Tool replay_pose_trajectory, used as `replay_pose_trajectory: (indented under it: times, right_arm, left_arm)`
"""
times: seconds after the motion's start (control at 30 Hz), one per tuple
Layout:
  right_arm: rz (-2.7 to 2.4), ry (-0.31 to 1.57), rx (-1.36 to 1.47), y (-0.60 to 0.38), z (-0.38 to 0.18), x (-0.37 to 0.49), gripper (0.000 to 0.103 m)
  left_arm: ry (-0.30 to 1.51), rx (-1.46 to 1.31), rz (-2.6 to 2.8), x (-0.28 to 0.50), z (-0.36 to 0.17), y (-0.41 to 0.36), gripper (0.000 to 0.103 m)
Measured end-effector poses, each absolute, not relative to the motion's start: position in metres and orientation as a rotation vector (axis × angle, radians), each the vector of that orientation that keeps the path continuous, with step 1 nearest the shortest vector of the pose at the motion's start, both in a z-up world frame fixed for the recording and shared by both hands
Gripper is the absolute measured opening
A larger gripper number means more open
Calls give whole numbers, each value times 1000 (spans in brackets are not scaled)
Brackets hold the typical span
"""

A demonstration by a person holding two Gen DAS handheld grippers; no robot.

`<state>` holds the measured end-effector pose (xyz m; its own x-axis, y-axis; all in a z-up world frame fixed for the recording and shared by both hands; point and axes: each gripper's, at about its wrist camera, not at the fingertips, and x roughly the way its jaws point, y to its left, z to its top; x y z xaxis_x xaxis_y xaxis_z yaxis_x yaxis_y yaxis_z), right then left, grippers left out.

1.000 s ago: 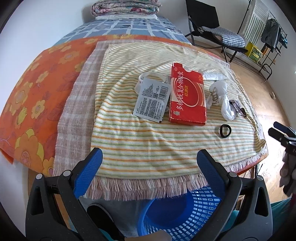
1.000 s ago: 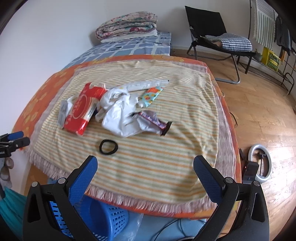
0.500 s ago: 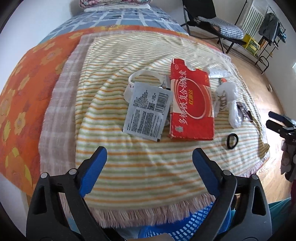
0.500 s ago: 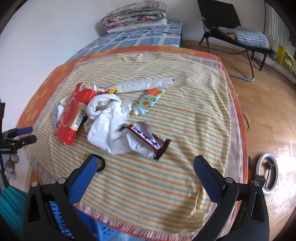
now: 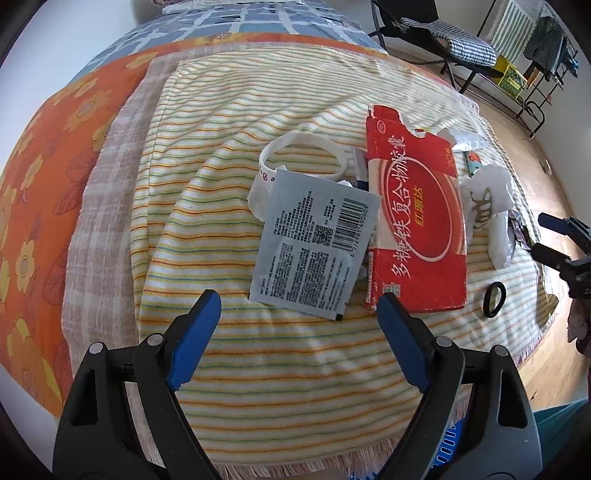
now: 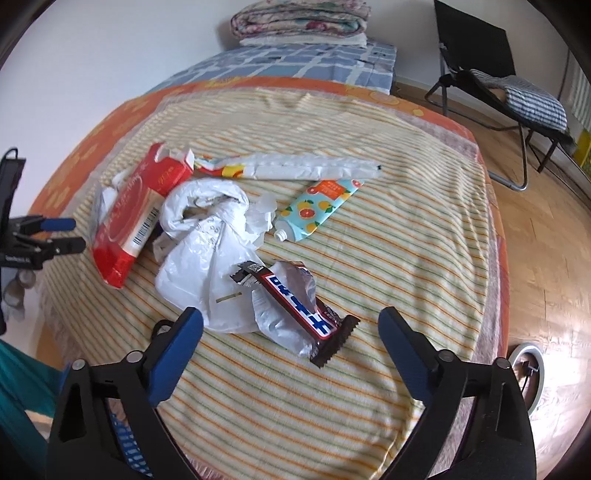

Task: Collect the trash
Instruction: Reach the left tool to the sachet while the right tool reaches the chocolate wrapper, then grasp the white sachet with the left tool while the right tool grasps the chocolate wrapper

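Observation:
Trash lies on a striped cloth [image 5: 236, 125]. In the left wrist view a grey printed sachet [image 5: 314, 247] lies over a white band [image 5: 295, 147], beside a torn red carton [image 5: 417, 221]. My left gripper [image 5: 297, 306] hovers just short of the sachet, jaws closing, nothing between them. In the right wrist view a chocolate bar wrapper [image 6: 295, 299] rests on a crumpled white plastic bag [image 6: 207, 236]. My right gripper [image 6: 290, 321] hangs over the wrapper's near end, jaws closing, pads clear of it. A citrus-print tube [image 6: 317, 206] and a long white wrapper [image 6: 291, 168] lie beyond.
A black hair tie [image 5: 494, 299] sits near the cloth's right edge. A blue basket [image 6: 129, 446] stands below the front edge. A black folding chair [image 6: 498, 85] and a ring light [image 6: 526, 373] are on the wooden floor. Folded quilts [image 6: 299, 18] lie on the far bed.
Both grippers moved forward and down over the cloth, and the trash now looms larger. Both pairs of jaws have narrowed a little. Nothing on the cloth has shifted.

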<state>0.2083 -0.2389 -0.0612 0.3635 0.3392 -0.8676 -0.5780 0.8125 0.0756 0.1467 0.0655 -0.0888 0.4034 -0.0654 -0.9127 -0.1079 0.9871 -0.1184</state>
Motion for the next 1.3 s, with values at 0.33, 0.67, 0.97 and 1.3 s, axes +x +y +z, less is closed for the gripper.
replay_pose_trajectory:
  times: [0.33,0.67,0.97,1.3]
  right_arm:
    - [576,1081,-284,-240,-82,225,84]
    - [623,1168,-129,-255,-92,235,49]
    - [629,1189,-28,-266,-88,234,30]
    - [634,1189,-1,-266,-85,229,15]
  left_arm:
    - [1166,-193,16,159,-93,67,85]
    - [1161,-201,10,165,-95,69,85]
    - [1163,-188,-2,161,-96,68,85]
    - [1155,-167,-40,159,-91,60,66]
